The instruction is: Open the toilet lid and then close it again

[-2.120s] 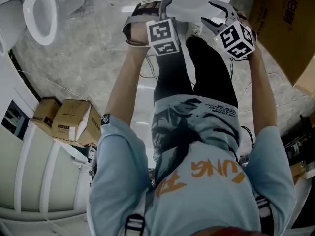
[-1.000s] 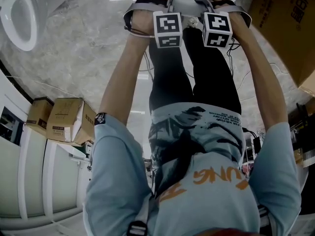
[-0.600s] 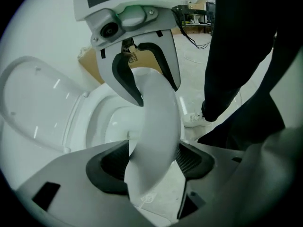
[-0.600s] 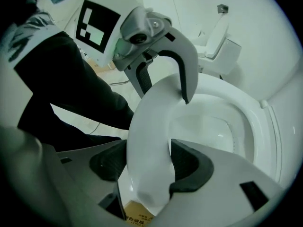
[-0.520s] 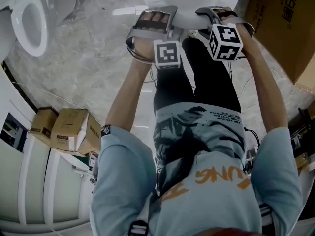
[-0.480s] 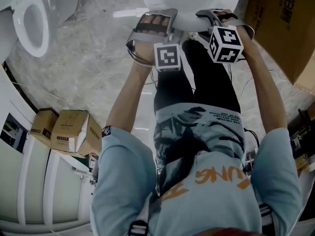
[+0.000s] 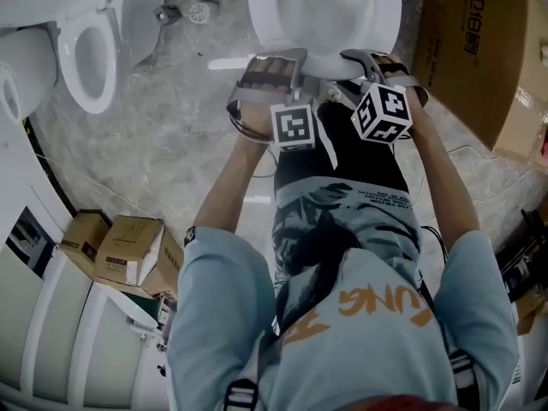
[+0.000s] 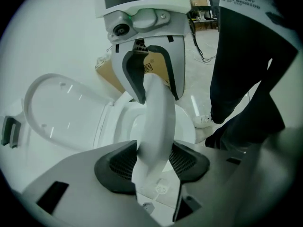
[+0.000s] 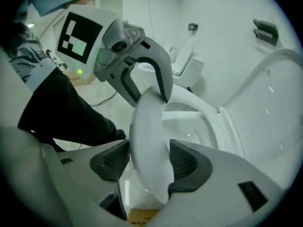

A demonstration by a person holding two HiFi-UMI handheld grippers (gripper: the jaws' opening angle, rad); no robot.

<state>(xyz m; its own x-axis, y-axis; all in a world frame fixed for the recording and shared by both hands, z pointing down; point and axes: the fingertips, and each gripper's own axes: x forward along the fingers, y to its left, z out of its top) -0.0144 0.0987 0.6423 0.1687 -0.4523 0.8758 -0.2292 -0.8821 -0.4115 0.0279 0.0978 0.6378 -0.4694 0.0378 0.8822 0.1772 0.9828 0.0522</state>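
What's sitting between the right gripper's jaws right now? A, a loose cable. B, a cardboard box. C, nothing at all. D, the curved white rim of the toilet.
D: in the right gripper view, the right gripper has the white toilet rim running between its jaws, pinched from both sides.

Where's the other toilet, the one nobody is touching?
The other toilet stands on the floor at the head view's upper left. It is left of the toilet at top centre and above the cardboard boxes in the picture.
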